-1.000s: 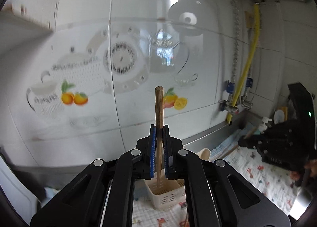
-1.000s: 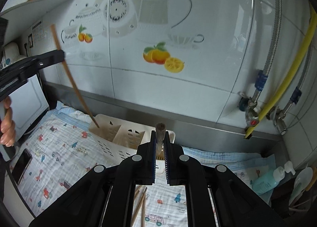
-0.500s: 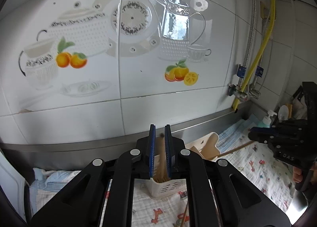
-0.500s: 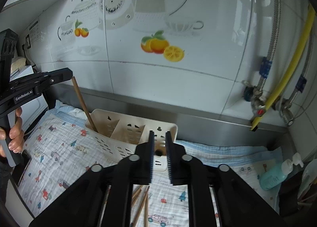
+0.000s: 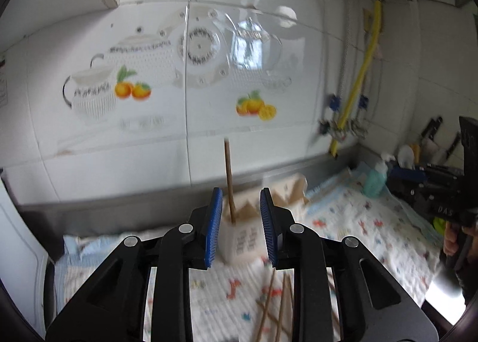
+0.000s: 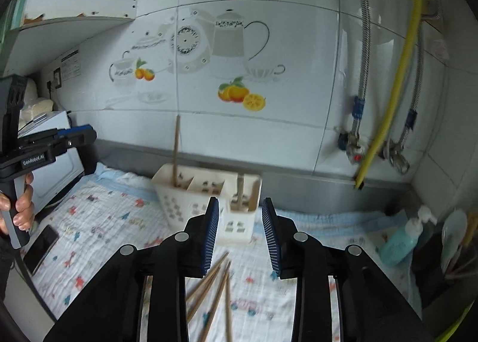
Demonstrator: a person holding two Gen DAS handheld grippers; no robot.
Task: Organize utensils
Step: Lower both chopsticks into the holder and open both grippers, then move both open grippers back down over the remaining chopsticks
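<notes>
Bench, under a printed cloth: cream utensil caddy stands near the tiled back wall, its compartments side by side.

Change since a second ago: both tongs then stood clenched on a chopstick apiece, held upright above the caddy. Now each stick is in the caddy and free.

Left tongs: jaws have just been opening. Blue pads stand apart with nothing between them; the left chopstick is seen through the gap but lies beyond, planted upright in the caddy's end compartment. Released. The view is motion-blurred, and the caddy sits farther off than half a second ago, so this hand reads as pulling back.

Right tongs: jaws likewise just opening, pads parted, empty. The right chopstick stands in the small front pocket of the caddy at its right end, only its upper part above the rim. Released.

The two sticks are in different compartments, well apart. Whether that split is intended I cannot tell.

Loose chopsticks: several lie crossed on the cloth just in front of the caddy, below the right tongs.

Judgement: one pair delivered, job not finished. Both tongs are free, so next likely comes a drop to the loose pile. The crossed sticks may shift when one is lifted.
</notes>
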